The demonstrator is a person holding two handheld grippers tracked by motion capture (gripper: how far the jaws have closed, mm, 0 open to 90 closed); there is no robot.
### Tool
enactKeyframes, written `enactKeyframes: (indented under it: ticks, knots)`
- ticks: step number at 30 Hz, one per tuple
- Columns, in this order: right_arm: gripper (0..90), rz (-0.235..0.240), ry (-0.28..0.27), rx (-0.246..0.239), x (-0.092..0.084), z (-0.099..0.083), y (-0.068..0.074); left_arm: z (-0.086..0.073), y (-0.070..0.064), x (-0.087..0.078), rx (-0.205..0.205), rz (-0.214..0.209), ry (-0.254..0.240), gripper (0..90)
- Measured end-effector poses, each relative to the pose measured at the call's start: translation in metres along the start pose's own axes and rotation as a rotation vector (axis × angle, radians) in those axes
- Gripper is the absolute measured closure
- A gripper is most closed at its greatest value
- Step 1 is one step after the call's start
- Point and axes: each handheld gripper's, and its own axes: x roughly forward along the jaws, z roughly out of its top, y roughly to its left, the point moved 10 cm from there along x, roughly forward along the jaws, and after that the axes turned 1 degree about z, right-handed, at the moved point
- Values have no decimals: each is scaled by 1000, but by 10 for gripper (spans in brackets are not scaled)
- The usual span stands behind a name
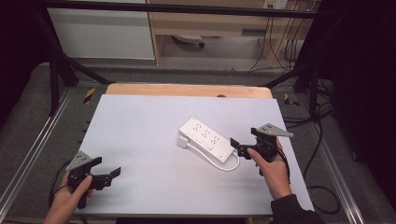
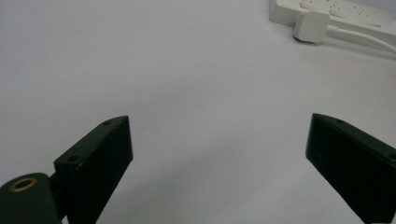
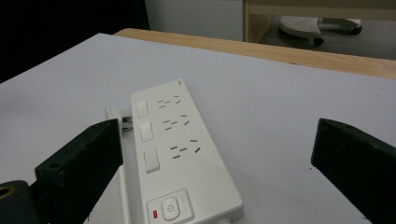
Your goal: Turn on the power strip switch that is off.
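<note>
While the white plastic power strip (image 1: 206, 139) lies diagonally right of centre on the pale grey bench (image 1: 140, 140), its white plug (image 1: 182, 142) and looped cord (image 1: 229, 167) rest just beside it. At the strip's switch end, the right tool (image 1: 237, 146) stands wide and holds nothing. Well apart, near the front left corner, the left tool (image 1: 106, 169) gapes wide over bare bench.

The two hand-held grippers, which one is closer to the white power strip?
The right hand-held gripper: its open jaws sit just off the switch end of the white plastic power strip, while the left hand-held gripper sits far off near the table's front corner.
</note>
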Motion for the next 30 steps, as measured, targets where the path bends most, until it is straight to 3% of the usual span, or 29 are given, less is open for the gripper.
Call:
enactKeyframes:
  ticks: [7, 11, 30]
  knots:
    - [33, -24, -3, -20, 7, 2, 1, 0, 0, -1, 2, 0, -2, 74]
    - [34, -29, -10, -6, 9, 4, 0, 0, 0, 0, 2, 0, -2, 74]
    - [117, -18, -17, 1, 22, 7, 7, 1, 1, -1, 4, 2, -4, 74]
